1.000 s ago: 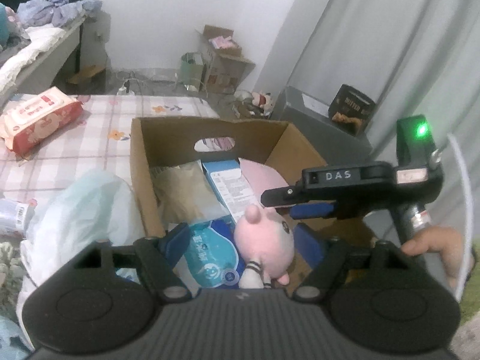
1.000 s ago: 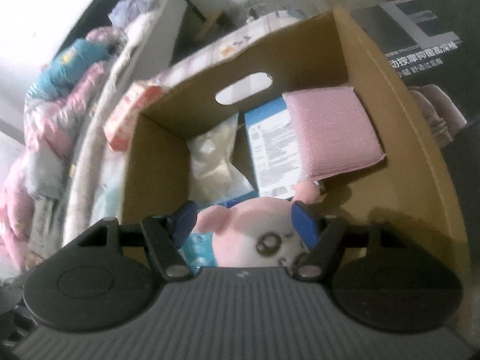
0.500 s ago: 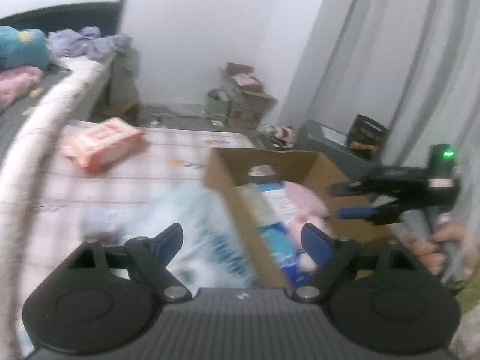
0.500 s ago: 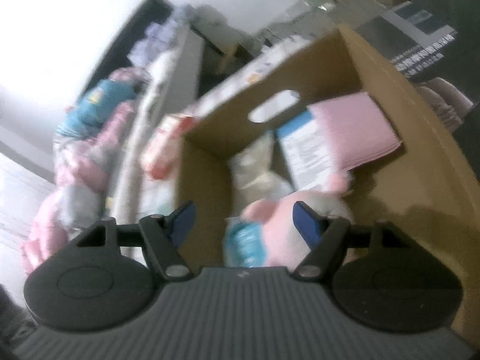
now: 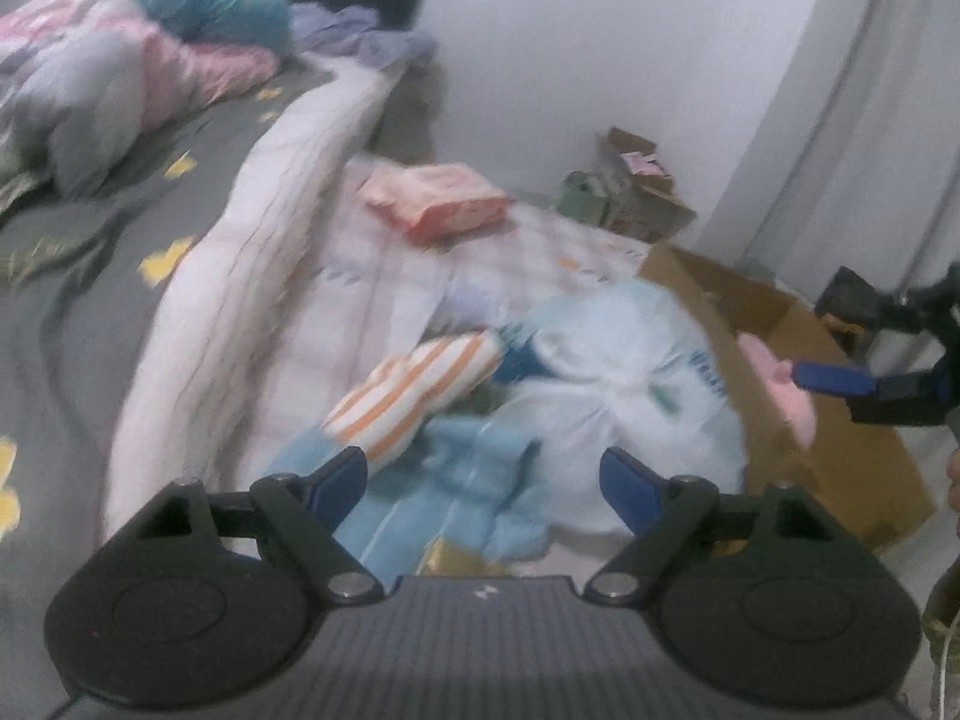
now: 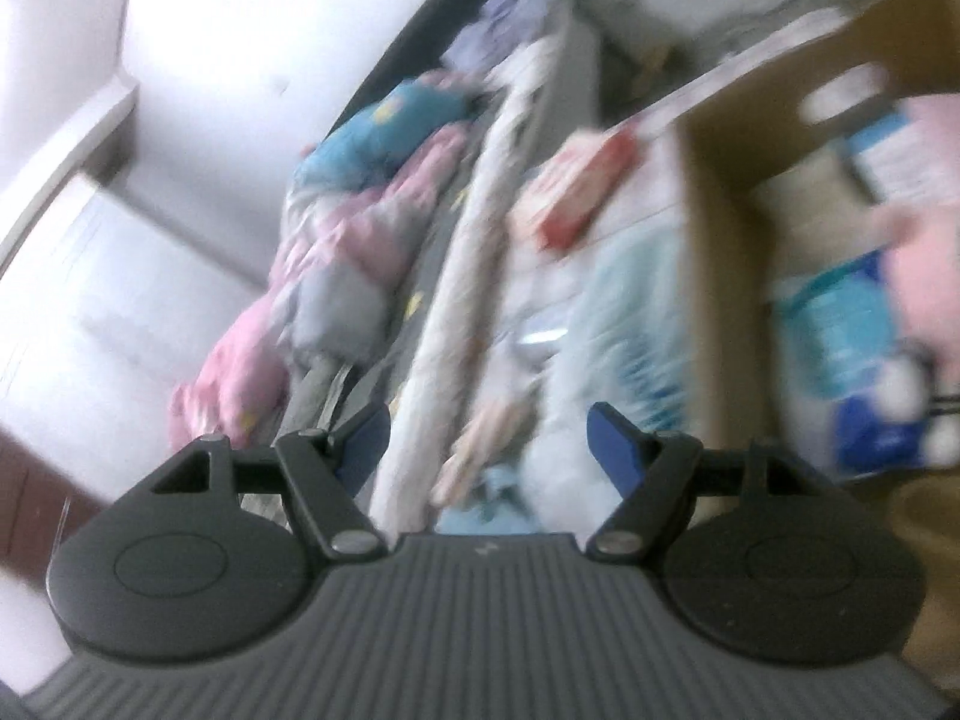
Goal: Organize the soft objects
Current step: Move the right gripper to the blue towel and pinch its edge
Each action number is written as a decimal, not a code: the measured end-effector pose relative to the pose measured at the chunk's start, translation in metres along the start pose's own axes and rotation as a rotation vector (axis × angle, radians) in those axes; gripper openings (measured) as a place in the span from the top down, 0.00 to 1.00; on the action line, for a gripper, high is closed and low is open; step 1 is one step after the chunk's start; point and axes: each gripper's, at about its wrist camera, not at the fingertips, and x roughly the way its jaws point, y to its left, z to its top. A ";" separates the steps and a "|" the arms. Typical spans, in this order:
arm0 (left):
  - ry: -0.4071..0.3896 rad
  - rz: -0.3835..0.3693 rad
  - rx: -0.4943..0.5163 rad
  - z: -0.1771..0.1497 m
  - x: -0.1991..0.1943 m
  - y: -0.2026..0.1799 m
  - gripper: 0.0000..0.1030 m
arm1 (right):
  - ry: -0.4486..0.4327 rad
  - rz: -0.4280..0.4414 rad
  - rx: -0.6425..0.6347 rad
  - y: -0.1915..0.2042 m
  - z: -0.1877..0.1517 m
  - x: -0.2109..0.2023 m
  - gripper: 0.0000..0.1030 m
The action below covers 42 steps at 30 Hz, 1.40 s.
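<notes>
A brown cardboard box [image 5: 840, 456] stands on the bed at the right, with a pink plush pig [image 5: 780, 390] in it; the box [image 6: 714, 210] and the pig [image 6: 924, 258] also show in the right wrist view. My left gripper [image 5: 483, 480] is open and empty above a pale plastic bag [image 5: 624, 378], an orange-striped soft item [image 5: 414, 390] and light blue cloth [image 5: 456, 492]. My right gripper [image 6: 489, 438] is open and empty, left of the box; it shows in the left wrist view [image 5: 870, 384] over the box's right side.
A pink wet-wipes pack [image 5: 438, 204] lies on the checked sheet further back. A rolled white quilt [image 5: 240, 276] runs along the left, with pink and blue bedding [image 5: 120, 60] behind it. Boxes [image 5: 636, 192] stand on the floor by the wall. Blue packets [image 6: 852, 330] lie in the box.
Both grippers have swung left, away from the box interior toward the soft pile on the bed. The pink pig stays in the box. Both views are motion-blurred.
</notes>
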 end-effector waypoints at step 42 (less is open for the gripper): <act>0.077 0.011 -0.121 -0.015 0.052 0.065 0.67 | 0.590 -0.298 -0.785 0.119 -0.030 0.264 0.94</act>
